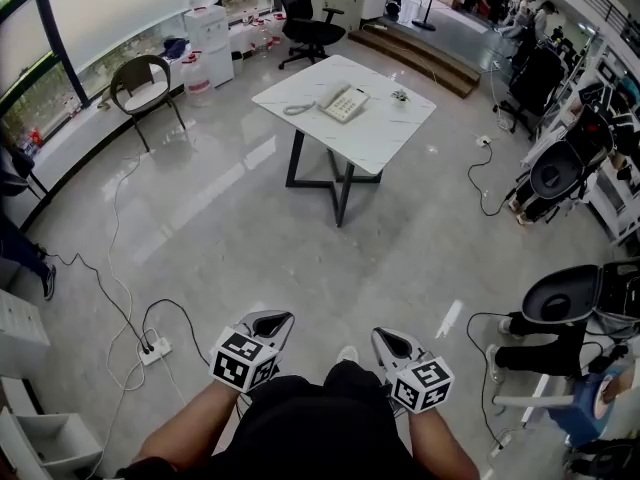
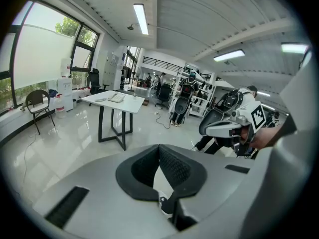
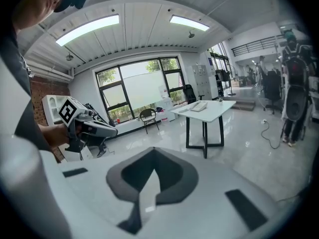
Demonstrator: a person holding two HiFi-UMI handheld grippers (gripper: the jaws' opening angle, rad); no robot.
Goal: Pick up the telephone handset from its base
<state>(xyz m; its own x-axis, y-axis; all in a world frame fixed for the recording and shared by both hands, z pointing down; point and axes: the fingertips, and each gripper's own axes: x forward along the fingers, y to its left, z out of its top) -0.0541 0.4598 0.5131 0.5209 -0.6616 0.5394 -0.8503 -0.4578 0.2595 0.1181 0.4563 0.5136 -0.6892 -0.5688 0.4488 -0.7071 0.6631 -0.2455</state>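
Handset: part of the pale beige plastic desk telephone (image 1: 343,103). From this far off it cannot be told apart from the base, so I cannot say whether it rests in its cradle.
Place: on the white square table top with black legs (image 1: 385,138), a little off the middle toward the left corner as the head view shows it.
Beside it: a pale curved thing (image 1: 298,108) lies between the telephone and that left corner, too small to tell whether it is a cord or something else. A small dark object (image 1: 400,95) sits near the far right edge.
Handling: probably light, stiff moulded plastic, smooth enough to slip. It is not fragile, but a cord would tug as it lifts.
Hold: best taken, I judge, across the slim middle bar between earpiece and mouthpiece, with the jaws squeezing its two long sides.
Left gripper (image 1: 274,319): jaws closed together, dark pads meeting at the tip with nothing between them. It is low in front of the person and well apart from the table.
Right gripper (image 1: 388,339): jaws likewise closed on nothing and touching nothing, level with the left one.
Need: whichever gripper takes the handset must first reach the table, then open wider than that bar.
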